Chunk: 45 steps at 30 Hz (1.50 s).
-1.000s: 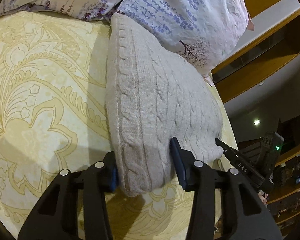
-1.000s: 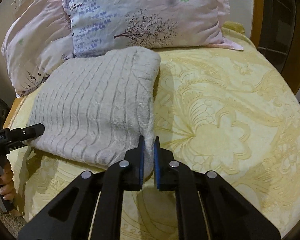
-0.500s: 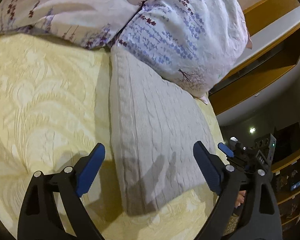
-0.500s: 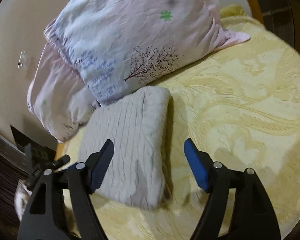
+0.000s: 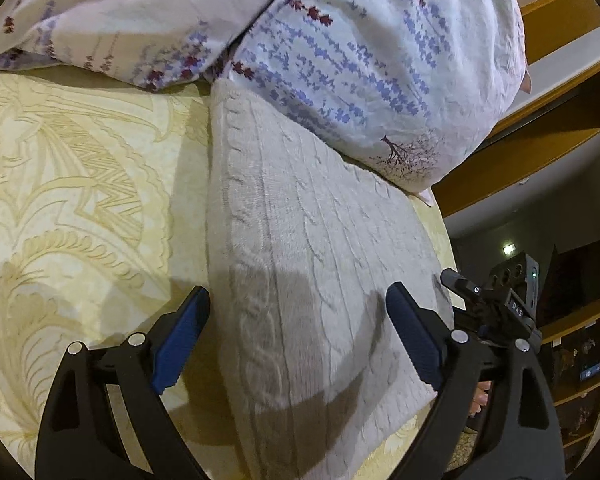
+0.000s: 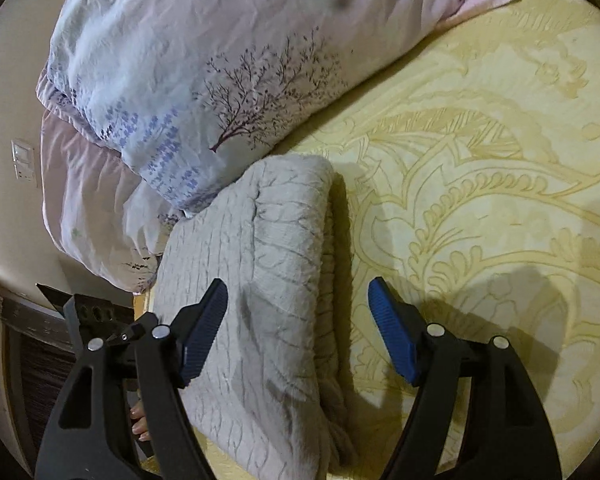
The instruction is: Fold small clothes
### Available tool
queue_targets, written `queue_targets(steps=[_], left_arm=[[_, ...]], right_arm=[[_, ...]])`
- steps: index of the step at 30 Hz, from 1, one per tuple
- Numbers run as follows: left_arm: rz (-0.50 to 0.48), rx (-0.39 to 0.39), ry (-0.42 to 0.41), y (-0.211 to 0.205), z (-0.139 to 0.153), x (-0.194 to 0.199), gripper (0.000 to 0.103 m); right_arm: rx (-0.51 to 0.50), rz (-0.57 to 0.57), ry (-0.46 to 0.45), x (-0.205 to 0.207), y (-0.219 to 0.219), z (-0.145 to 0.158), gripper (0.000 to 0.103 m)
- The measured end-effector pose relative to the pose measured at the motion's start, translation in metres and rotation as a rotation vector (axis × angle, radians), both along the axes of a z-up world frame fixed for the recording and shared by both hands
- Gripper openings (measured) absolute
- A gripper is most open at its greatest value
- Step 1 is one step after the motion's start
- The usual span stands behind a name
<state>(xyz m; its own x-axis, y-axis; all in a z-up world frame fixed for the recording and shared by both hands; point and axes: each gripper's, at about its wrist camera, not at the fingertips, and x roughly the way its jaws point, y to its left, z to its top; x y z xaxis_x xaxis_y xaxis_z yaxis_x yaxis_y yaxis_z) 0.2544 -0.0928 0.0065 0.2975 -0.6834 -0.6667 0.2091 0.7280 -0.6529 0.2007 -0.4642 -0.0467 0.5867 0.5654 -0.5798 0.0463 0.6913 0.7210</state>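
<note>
Left gripper (image 5: 298, 322): jaws spread wide, gripping nothing; we hover over the near end of the folded sweater (image 5: 311, 264).
Sweater place: on the yellow bedspread (image 5: 80, 200), far end tucked against the floral pillow (image 5: 363, 60).
Right gripper (image 6: 298, 326): also parted and empty, straddling the sweater's folded edge.
Step, as we judge it: letting go; we should back both tools away without snagging the knit.
Long axis: runs away from us toward the pillow.

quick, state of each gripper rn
left gripper: open, holding nothing, above the folded sweater
right gripper: open, holding nothing
</note>
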Motion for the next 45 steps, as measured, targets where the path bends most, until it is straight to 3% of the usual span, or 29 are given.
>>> queue_targets(steps=[6,12,17,21,27,36,45], left_arm=[[-0.025,-0.012,0.01,-0.01,-0.004,0.008,0.091],[-0.052,0.107,-0.054,-0.038,-0.001,0.011,0.089],[-0.061,0.144,-0.077,-0.052,0.0,0.016,0.085],[-0.062,0.155,-0.089,-0.057,0.001,0.015,0.081],[-0.058,0.165,-0.108,-0.046,0.005,0.007,0.076],[-0.045,0.097,-0.126,-0.026,0.013,0.001,0.045],[-0.027,0.065,-0.171,0.037,0.036,-0.032,0.043]], right_arm=[[0.031,0.02,-0.011,0.003,-0.002,-0.004,0.073],[0.016,0.07,-0.036,0.006,0.009,-0.004,0.072],[-0.001,0.111,-0.036,0.01,0.023,-0.008,0.052],[0.045,0.111,-0.03,0.01,0.022,-0.014,0.044],[0.072,0.11,-0.031,0.009,0.022,-0.016,0.035],[0.072,0.102,-0.099,-0.005,0.033,0.0,0.028],[-0.005,0.196,-0.228,-0.029,0.095,0.033,0.027]])
